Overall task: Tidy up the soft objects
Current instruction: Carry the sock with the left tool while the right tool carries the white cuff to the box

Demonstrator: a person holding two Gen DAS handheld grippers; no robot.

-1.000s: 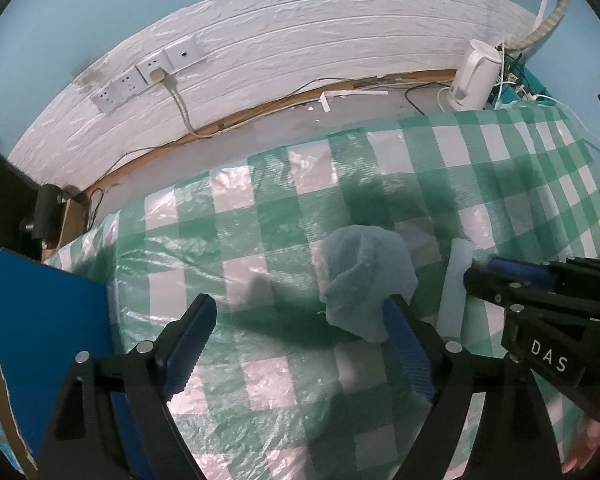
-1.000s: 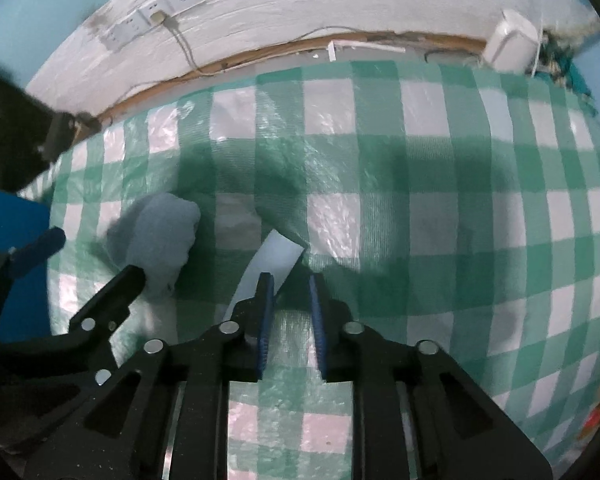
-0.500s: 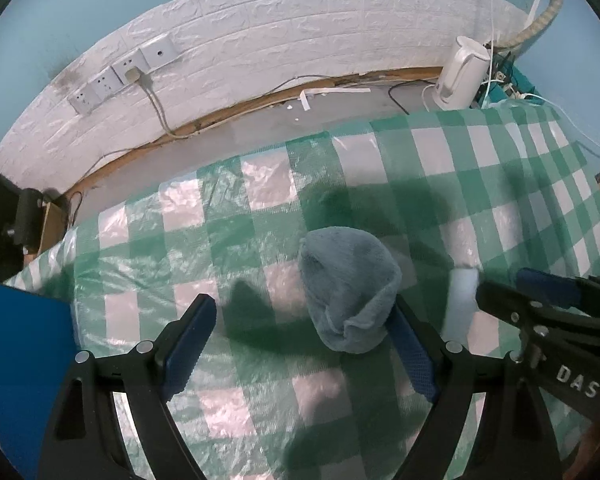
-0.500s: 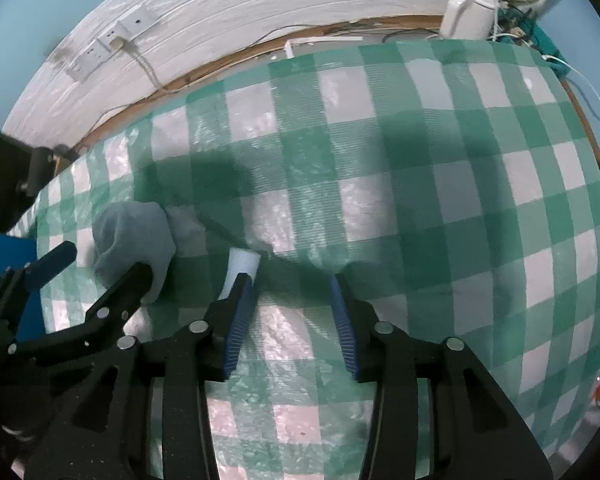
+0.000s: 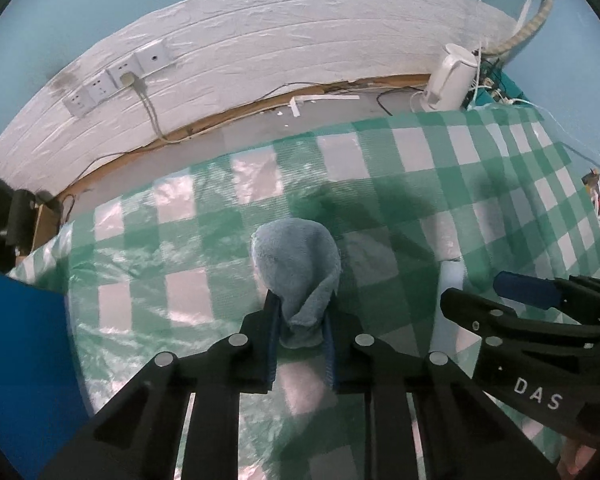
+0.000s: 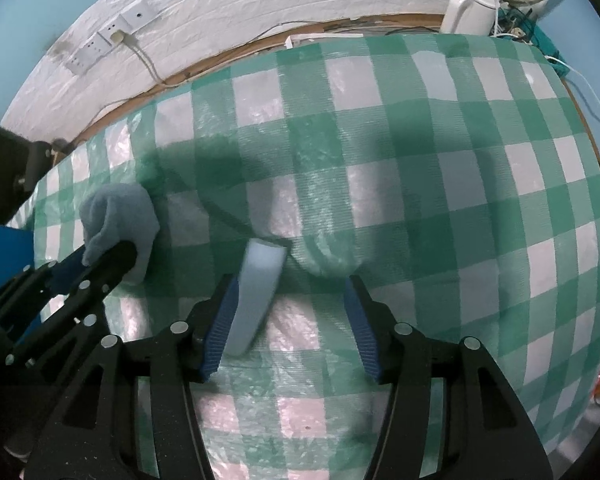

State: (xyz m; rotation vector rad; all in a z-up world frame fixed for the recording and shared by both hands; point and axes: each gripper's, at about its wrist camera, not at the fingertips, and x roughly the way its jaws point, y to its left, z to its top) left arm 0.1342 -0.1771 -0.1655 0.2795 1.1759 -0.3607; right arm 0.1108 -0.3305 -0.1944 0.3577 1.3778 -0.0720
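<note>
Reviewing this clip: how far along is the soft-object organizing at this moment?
Nothing looks put away yet. In hand: the left gripper is shut on the blue-grey cloth. Left: the pale blue sponge lies on the checked tablecloth between the open right gripper jaws, ungrasped.

- Setting: domestic room, plain household furnishing.
- Table under green-and-white checked plastic cloth [image 6: 400, 184].
- White brick-pattern wall panel [image 5: 280, 40], 12 o'clock; socket row [image 5: 116, 76], 10 o'clock.
- White electric kettle [image 5: 452, 76], loose cables, 1 o'clock.

Green-checked tablecloth [image 6: 420, 208]; white brick-textured wall [image 5: 260, 52], sockets [image 5: 112, 80], teal paint
</note>
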